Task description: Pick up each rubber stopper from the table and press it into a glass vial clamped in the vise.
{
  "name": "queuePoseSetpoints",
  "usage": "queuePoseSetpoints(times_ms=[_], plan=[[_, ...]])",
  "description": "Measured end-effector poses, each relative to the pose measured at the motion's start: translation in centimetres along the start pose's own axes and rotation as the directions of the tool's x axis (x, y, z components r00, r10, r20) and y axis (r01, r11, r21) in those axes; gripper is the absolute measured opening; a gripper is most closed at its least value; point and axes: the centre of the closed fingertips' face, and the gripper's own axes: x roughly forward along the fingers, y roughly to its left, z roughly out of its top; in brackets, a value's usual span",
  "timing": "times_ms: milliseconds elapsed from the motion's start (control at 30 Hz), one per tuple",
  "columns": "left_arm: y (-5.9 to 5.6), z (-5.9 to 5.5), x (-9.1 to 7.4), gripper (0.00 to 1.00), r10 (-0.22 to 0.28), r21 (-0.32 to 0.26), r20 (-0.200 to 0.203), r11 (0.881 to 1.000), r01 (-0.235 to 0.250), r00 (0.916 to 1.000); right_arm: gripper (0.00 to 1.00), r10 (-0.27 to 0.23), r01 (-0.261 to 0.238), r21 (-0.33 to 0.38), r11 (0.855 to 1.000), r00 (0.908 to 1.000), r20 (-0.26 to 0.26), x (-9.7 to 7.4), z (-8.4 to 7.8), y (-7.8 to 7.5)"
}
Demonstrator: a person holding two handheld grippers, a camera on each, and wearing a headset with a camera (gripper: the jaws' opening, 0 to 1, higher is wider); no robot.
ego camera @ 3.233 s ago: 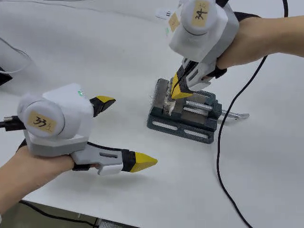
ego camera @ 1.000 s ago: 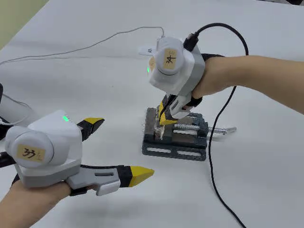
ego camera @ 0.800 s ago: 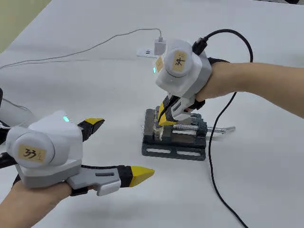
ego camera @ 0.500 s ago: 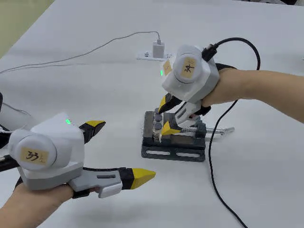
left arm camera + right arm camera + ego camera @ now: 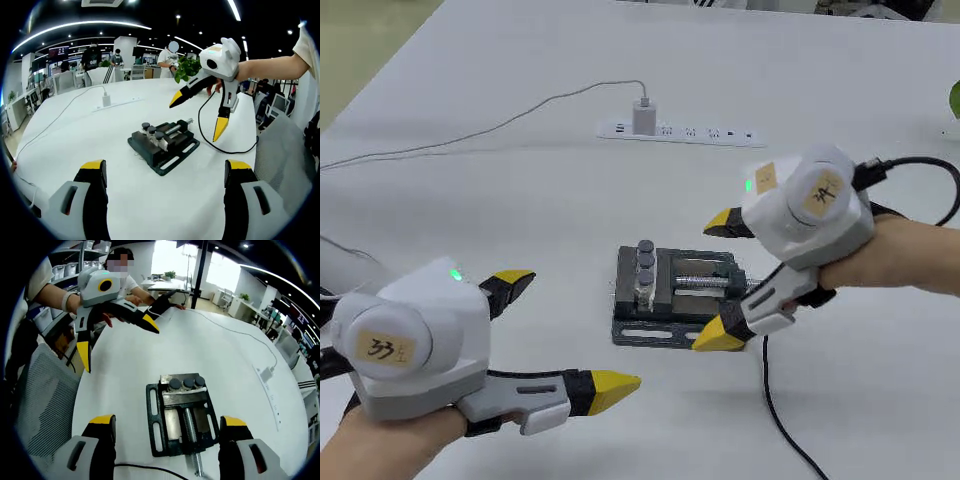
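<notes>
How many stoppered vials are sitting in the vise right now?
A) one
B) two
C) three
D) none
C: three dark stoppers sit in a row, each capping one of the glass vials clamped in the vise. The row shows in both the right gripper view and the head view.

Looking down past the right gripper (image 5: pixel 167 421), jaws spread wide and gripping nothing, onto a white table (image 5: pixel 220 345). Facing a dark vise (image 5: pixel 182 412) between those jaws, clamping a row of glass vials (image 5: pixel 200 389) topped by three dark rubber stoppers (image 5: pixel 188 383). Catching the left gripper (image 5: pixel 119 345) hovering upper left, jaws gaping.
</notes>
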Motion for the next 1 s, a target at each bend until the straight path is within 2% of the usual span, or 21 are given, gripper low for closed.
queuePoseSetpoints(times_ms=[133,233,300,333,533,700,833,1000], plan=[[0.0,-0.3,-0.1,0.97,-0.004,0.006,-0.01,1.0,0.004,0.9999,0.88,-0.012,0.01,0.064,0.998,0.9997,0.024,-1.0,-1.5,0.6],[0.0,-0.3,-0.3,0.97,-0.003,0.006,-0.012,1.0,0.003,0.9999,0.93,-0.047,0.044,0.096,0.994,0.9986,0.025,-2.0,-2.8,0.9],[0.0,-0.2,-0.4,0.98,-0.003,0.008,-0.012,1.0,0.003,0.9999,0.97,-0.071,0.065,0.143,0.988,0.9967,0.038,-2.8,-3.6,1.1],[0.0,-0.2,-0.5,0.98,-0.002,0.01,-0.013,1.0,0.002,0.9999,0.98,-0.092,0.083,0.176,0.981,0.9947,0.045,-3.3,-4.1,1.2],[-0.1,-0.4,-0.7,0.98,-0.005,0.016,-0.021,1.0,0.005,0.9998,0.99,-0.147,0.131,0.254,0.958,0.988,0.048,-5.2,-6.6,2.4],[-0.2,-0.7,-0.8,0.98,-0.008,0.018,-0.03,1.0,0.008,0.9995,0.99,-0.193,0.168,0.325,0.931,0.9801,0.047,-6.5,-8.5,3.6],[-0.4,-0.8,-1.1,0.98,-0.006,0.017,-0.034,1.0,0.006,0.9994,0.99,-0.226,0.188,0.381,0.905,0.9725,0.056,-7.4,-9.6,4.2],[-0.4,-1.1,-1.3,0.98,0.001,0.014,-0.036,1.0,0.0,0.9993,0.99,-0.247,0.201,0.42,0.885,0.9675,0.056,-8.0,-10.6,4.8]])
